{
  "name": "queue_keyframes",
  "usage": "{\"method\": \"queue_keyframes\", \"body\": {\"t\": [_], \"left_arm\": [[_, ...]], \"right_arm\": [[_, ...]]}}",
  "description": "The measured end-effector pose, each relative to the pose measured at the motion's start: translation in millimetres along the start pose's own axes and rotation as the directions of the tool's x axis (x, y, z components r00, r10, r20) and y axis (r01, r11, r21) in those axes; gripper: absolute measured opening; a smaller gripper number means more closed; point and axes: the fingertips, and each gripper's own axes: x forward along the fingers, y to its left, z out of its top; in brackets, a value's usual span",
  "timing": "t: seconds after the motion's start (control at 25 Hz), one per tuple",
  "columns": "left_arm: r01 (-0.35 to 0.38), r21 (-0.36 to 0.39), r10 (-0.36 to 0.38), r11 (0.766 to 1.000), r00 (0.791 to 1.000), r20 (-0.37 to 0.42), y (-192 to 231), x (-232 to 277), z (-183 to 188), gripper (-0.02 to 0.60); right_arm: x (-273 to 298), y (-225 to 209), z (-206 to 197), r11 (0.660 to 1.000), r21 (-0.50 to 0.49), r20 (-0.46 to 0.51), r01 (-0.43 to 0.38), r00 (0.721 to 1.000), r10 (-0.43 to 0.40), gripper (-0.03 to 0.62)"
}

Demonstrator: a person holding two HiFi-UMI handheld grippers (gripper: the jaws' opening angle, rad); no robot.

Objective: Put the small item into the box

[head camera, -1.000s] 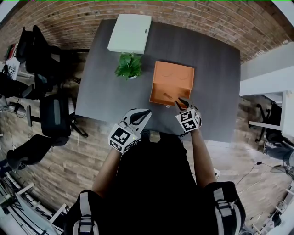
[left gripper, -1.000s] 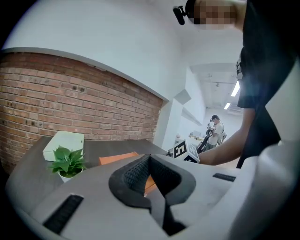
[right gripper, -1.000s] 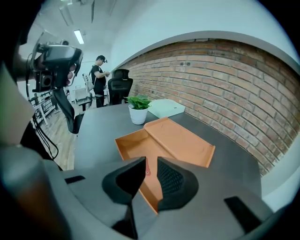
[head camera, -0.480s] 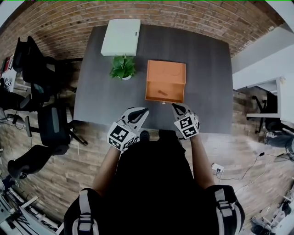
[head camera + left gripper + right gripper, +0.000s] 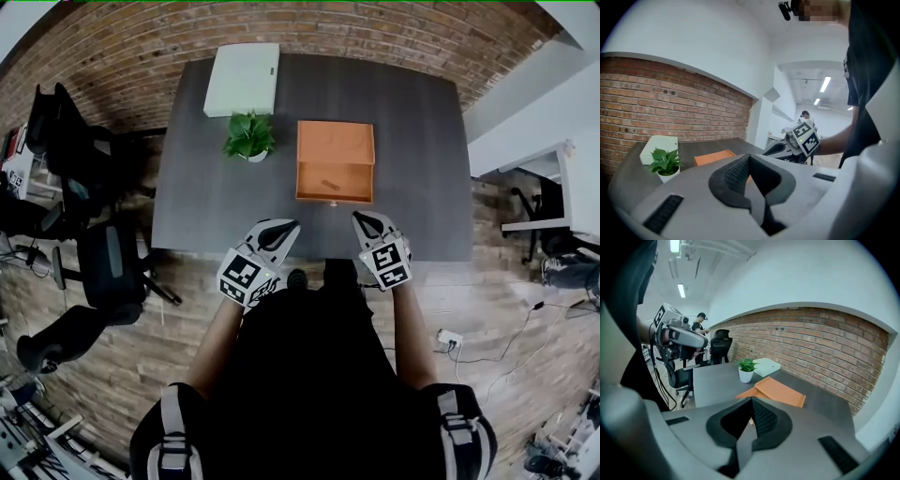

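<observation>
An orange box (image 5: 335, 150) lies open in the middle of the dark table (image 5: 206, 202), its lid folded back toward the brick wall. A small dark item (image 5: 328, 182) lies inside its front half. My right gripper (image 5: 359, 217) hovers over the table's near edge, just in front of the box, shut and empty. My left gripper (image 5: 284, 226) sits level with it to the left, also shut with nothing in it. In the right gripper view the closed jaws (image 5: 751, 401) point at the box (image 5: 780, 391). The left gripper view shows its jaws (image 5: 750, 158) met, the box (image 5: 715, 157) beyond.
A potted plant (image 5: 248, 138) stands just left of the box, and a flat white case (image 5: 244, 77) lies at the table's far left corner. Black office chairs (image 5: 103, 248) crowd the floor on the left. A brick wall runs behind the table.
The right gripper, open at the box's front edge a second ago, has drawn back toward me and up, and its jaws have shut empty. The left gripper shifted slightly.
</observation>
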Motion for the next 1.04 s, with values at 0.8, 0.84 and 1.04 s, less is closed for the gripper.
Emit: {"method": "queue_keyframes", "body": {"t": [0.8,0.84,1.04], "left_arm": [[0.026,-0.011,-0.026,1.0,1.0,-0.002,-8.9,-25.4,-17.3,0.023],[0.027,-0.013,-0.027,1.0,1.0,-0.004,-9.2,-26.5,-18.3,0.023],[0.029,-0.016,-0.029,0.999,1.0,-0.003,-11.4,-28.3,-21.4,0.023]], "right_arm": [[-29.5,26.3,5.7,0.997,-0.023,-0.001,0.074,0.997,-0.074,0.025],[-31.0,27.3,6.8,0.997,-0.025,0.0,0.077,0.997,-0.077,0.026],[-42.0,33.9,7.0,0.994,-0.064,0.003,0.086,0.996,-0.086,0.026]]}}
